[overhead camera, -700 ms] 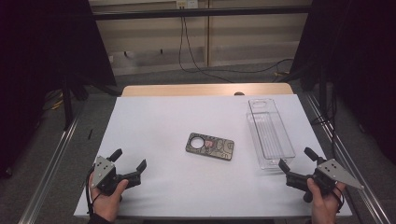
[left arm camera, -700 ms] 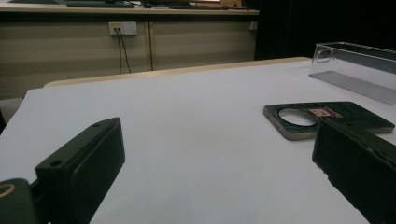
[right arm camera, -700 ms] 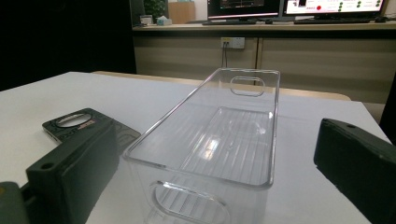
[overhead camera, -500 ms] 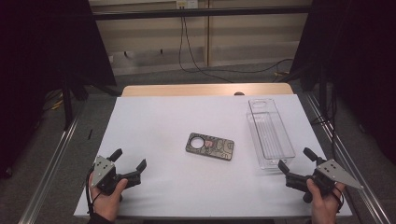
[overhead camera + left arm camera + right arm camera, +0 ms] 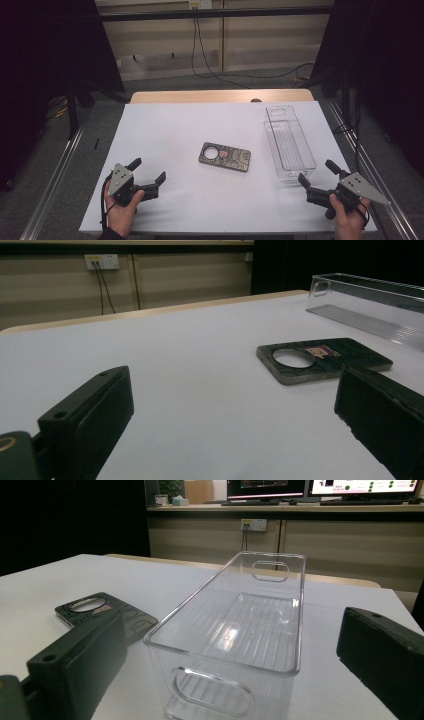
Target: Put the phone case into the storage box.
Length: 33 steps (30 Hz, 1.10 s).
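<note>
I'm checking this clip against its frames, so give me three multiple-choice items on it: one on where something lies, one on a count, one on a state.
1. Where does the phone case lie?
A. Inside the clear bin
B. Flat on the white table top, left of the clear bin
C. Between the left gripper's jaws

2. How many things lie on the table top, apart from the grippers?
A. Two
B. Four
C. Five

3. How does the clear bin stand?
A. Upside down
B. Upright and holding the case
C. Upright and empty

Answers:
1 B: the high view shows the case on bare table, apart from the bin.
2 A: the case and the bin are all that lies there.
3 C: the right gripper view looks through its open top to a bare ribbed floor.
</note>
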{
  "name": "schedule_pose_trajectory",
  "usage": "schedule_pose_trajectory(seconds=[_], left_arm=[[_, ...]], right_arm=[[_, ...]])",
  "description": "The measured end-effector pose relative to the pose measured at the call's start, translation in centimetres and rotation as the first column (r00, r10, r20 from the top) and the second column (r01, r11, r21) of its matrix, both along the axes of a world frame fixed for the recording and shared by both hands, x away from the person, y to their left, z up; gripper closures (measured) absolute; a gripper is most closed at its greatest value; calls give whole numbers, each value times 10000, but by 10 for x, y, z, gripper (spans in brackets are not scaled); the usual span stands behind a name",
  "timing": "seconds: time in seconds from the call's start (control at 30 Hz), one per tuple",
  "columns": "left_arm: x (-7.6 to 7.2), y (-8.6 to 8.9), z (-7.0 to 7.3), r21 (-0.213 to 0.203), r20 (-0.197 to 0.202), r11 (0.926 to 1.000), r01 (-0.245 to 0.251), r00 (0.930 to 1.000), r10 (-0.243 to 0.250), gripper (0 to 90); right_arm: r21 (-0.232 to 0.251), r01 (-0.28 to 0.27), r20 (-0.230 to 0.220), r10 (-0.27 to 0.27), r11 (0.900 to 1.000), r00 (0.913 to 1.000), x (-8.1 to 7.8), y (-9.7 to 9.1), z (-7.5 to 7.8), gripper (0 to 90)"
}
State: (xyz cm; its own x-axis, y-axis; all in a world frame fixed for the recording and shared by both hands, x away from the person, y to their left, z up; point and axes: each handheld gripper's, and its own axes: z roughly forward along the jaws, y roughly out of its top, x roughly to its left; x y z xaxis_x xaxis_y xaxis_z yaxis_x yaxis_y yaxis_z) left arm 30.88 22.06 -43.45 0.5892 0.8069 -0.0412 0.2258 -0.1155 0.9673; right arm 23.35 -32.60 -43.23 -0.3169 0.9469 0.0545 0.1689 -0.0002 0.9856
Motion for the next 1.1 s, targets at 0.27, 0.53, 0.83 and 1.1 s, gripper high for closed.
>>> schedule_pose_trajectory(seconds=[0.27, 0.53, 0.83, 1.1], left_arm=[[3, -18, 4, 200, 304, 9972, 716, 9969, -722, 15], [11, -31, 2, -324, -292, 9950, 946, 9950, -955, 18], [17, -47, 5, -318, 8, 9920, 1220, 9925, -1221, 11], [25, -70, 2, 175, 479, 9863, 1638, 9852, -1645, 17]], right_arm=[[-35, -129, -161, 129, 9999, 9998, 2, 1, -1, 0], [-40, -216, -135, 215, 9998, 9997, 2, 1, -1, 0], [-93, -349, -117, 348, 9993, 9993, 7, 5, -1, 0], [-57, -341, -96, 340, 9994, 9994, 7, 4, -1, 0]])
